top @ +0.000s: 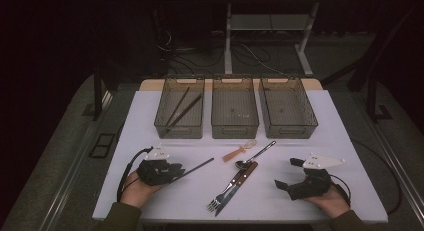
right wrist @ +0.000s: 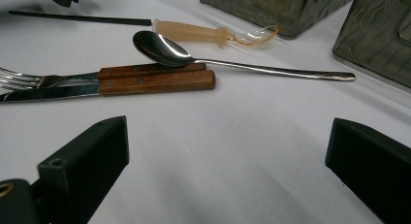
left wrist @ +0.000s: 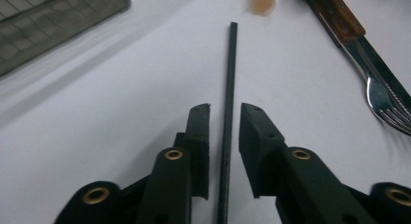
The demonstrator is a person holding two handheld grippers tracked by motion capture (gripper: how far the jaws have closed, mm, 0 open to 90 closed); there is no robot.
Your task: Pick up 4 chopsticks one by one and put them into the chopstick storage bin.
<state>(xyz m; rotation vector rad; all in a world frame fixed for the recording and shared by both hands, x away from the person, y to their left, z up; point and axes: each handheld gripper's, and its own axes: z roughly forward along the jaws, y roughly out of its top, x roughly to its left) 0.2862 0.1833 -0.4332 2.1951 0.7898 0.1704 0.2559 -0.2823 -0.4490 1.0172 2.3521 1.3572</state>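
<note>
Item: single black chopstick (left wrist: 228, 112), on the white table (top: 150, 111) toward its near-left corner, lying between the fingers of the left gripper (top: 172, 172).

Table carries three mesh bins along the far edge, the left bin (top: 179, 108) holding two like sticks; mid-table, wood-handled fork and knife (top: 234, 185), steel spoon (top: 255, 155), small translucent spoon (top: 240, 151). Left gripper: fingers (left wrist: 199, 151) narrowed close on either side of the stick's near end, a thin gap showing each side, pads not pressing. Right gripper (top: 284, 177): fingers spread wide, nothing between them, resting near the near-right corner. Chopstick judged light, rigid, thin and smooth, prone to roll or pivot if pinched at the tip; best taken nearer mid-length, pads square across it, with firm closure.
</note>
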